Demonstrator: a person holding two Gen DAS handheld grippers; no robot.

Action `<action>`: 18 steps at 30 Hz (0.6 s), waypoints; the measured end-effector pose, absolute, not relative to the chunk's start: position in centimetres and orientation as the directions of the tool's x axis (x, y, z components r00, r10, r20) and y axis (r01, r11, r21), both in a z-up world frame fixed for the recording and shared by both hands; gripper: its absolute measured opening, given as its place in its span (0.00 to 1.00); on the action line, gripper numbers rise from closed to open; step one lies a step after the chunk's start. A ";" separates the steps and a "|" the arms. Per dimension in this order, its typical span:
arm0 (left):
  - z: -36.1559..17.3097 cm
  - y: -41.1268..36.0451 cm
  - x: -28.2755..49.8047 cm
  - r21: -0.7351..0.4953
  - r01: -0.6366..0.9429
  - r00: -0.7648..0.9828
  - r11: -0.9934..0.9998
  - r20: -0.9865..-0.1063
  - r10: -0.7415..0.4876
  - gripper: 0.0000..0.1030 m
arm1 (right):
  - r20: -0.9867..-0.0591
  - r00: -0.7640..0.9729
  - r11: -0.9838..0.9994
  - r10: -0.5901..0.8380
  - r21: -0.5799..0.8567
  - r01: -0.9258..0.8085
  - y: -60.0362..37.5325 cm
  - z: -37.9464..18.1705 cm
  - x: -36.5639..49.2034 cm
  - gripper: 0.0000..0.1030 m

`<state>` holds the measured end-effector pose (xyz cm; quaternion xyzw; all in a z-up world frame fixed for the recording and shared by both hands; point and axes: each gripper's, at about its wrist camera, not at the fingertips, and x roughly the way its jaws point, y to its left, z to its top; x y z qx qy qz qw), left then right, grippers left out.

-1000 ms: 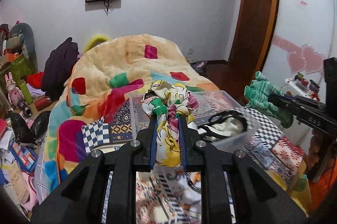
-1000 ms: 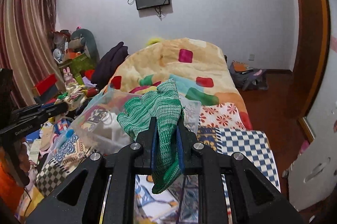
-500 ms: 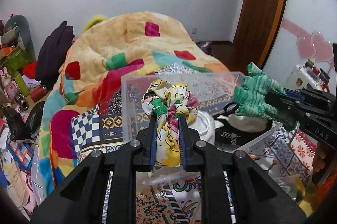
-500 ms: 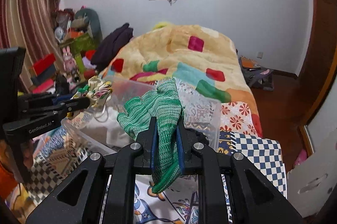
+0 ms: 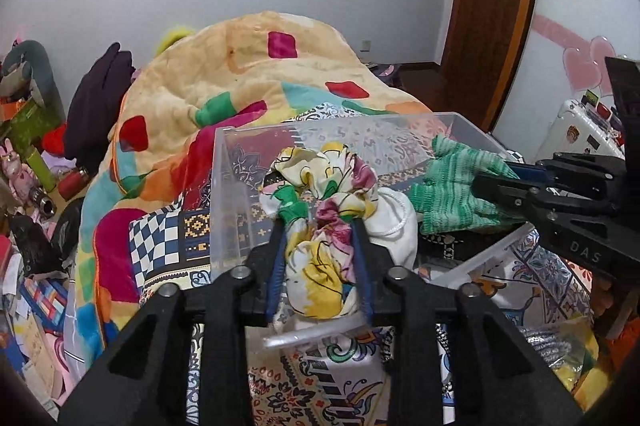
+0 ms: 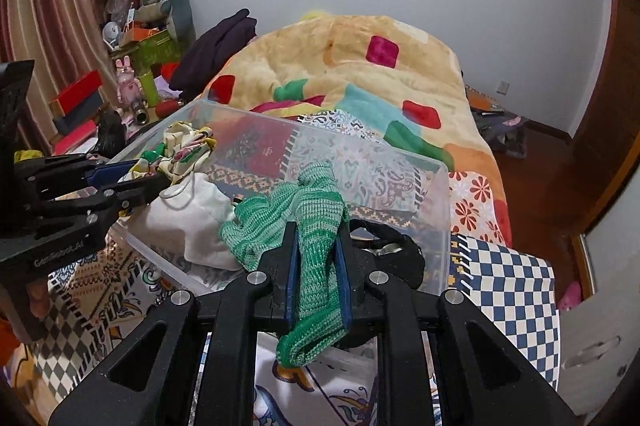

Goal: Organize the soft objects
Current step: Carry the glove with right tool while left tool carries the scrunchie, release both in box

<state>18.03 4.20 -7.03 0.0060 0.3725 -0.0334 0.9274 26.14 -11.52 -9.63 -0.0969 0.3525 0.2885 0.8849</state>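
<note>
Soft things first: my left gripper (image 5: 320,226) squeezes a flowery cloth (image 5: 320,222) and my right gripper (image 6: 316,250) squeezes a green glove (image 6: 304,218), both over the clear box (image 6: 440,210). They look light and floppy, so I pinch the bunched middle.

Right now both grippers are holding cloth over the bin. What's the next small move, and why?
Probably open the left gripper and let the floral cloth drop. It is shut on the cloth above the clear bin, over the white pouch already inside. The right gripper holds the green glove above the bin too, so it could release next.
</note>
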 end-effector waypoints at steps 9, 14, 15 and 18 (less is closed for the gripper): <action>-5.9 4.2 16.4 -0.031 0.074 0.740 0.997 -0.668 -0.076 0.57 | -0.653 0.615 0.825 0.443 0.029 -0.564 -12.2 -8.8 25.5 0.50; -4.5 3.8 14.4 -0.032 0.082 0.770 0.996 -0.632 -0.084 0.64 | -0.617 0.645 0.829 0.452 0.022 -0.559 -13.2 -7.2 24.1 0.55; -4.3 3.6 14.0 -0.032 0.085 0.774 0.996 -0.627 -0.086 0.68 | -0.609 0.652 0.830 0.451 0.017 -0.558 -13.4 -6.9 23.8 0.55; -3.6 3.2 12.5 -0.048 0.101 0.785 0.994 -0.610 -0.109 0.78 | -0.590 0.669 0.834 0.452 0.012 -0.552 -14.4 -6.1 22.4 0.63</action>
